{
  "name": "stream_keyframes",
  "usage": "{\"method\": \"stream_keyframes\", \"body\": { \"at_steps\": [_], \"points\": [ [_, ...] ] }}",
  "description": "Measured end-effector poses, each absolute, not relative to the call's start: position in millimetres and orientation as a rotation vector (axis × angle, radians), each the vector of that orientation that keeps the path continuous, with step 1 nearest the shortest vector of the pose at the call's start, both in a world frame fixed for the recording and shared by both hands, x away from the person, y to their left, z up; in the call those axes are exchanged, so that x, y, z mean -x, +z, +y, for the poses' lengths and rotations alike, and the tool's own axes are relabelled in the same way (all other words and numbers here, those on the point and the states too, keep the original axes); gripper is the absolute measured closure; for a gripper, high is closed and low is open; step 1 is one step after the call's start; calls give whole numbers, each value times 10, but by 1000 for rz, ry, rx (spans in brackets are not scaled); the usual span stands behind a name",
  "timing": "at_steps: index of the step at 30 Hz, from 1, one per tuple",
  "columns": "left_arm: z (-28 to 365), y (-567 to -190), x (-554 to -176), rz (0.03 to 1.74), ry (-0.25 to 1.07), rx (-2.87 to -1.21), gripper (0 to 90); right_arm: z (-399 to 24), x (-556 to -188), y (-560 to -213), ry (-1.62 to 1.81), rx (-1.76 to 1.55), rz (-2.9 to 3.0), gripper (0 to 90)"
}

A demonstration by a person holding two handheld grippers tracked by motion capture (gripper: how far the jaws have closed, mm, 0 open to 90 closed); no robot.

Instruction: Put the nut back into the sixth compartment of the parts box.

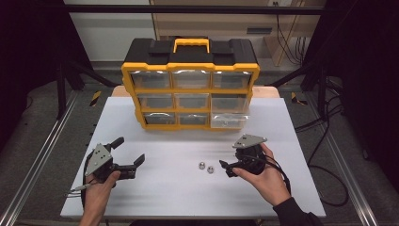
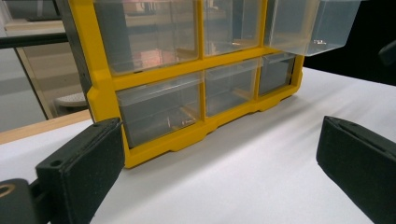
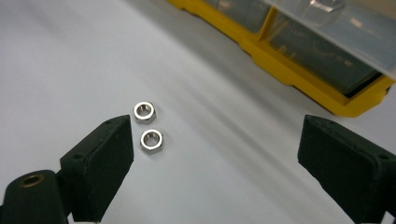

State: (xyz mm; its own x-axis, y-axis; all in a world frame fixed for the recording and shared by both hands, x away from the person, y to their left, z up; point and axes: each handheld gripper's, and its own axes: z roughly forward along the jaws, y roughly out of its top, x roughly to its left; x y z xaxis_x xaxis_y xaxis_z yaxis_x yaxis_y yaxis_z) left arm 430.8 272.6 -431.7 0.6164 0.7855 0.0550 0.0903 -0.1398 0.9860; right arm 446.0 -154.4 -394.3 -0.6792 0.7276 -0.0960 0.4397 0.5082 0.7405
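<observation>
Right gripper (image 3: 215,154) was nearer, jaws spread wide, holding nothing. Two nuts (image 3: 148,126) lay on the table (image 3: 70,56) just ahead of its left jaw, off-centre (side by side, nearly touching). Left gripper (image 1: 123,155) also spread, well apart from them.

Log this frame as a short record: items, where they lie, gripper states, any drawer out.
items: two hex nuts, side by side on the white table
organizer: yellow drawer cabinet at the table's far edge
drawer: bottom right drawer pulled partly out
left gripper: open, holding nothing
right gripper: open, holding nothing, beside the nuts
</observation>
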Motion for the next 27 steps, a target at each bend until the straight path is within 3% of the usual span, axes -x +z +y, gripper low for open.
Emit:
{"method": "stream_keyframes", "body": {
  "at_steps": [27],
  "points": [
    [2719,-4323,-4306,742,705,-1621,9,-1248,-4685,-4123,904,-995,2498,118]
  ]
}}
